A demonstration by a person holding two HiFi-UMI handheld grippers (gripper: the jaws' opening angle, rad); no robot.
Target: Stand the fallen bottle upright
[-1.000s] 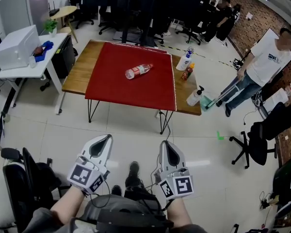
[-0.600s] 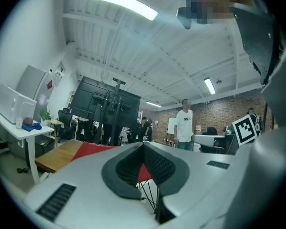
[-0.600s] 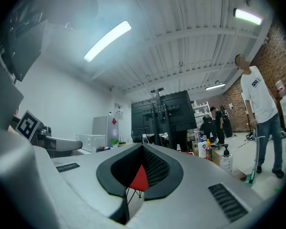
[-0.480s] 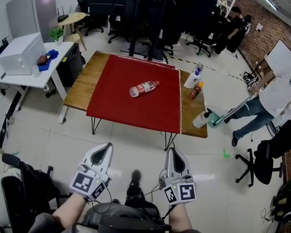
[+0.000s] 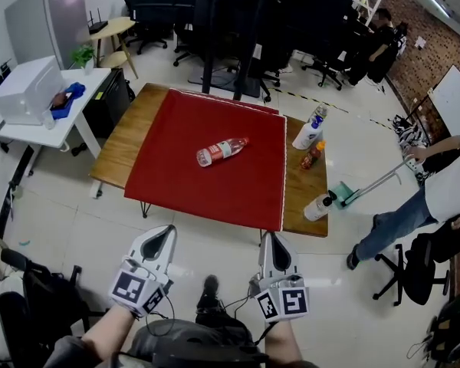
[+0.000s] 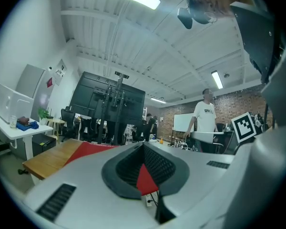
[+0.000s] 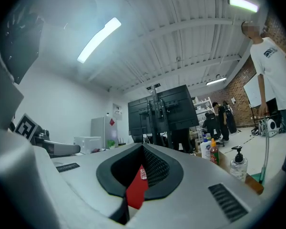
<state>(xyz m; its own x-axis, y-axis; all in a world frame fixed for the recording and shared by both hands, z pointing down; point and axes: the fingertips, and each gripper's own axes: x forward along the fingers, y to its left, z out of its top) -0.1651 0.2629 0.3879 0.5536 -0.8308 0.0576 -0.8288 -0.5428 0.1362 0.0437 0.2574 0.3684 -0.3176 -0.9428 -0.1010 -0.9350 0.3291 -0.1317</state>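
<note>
A clear plastic bottle with a red label lies on its side near the middle of the red cloth that covers most of the wooden table. My left gripper and right gripper are held level over the floor, short of the table's near edge and well apart from the bottle. Both are shut with nothing between the jaws. In the left gripper view the left gripper shows only a slice of red cloth through its notch. The right gripper frames the cloth the same way.
On the table's bare right strip stand a white bottle, an orange sauce bottle and a pump bottle. A person with a long-handled tool stands to the right. A white desk is at the left, office chairs behind.
The table and bottle have drawn nearer as I walked forward with both grippers, still shut. The person at the right has shifted toward the picture's right edge.
</note>
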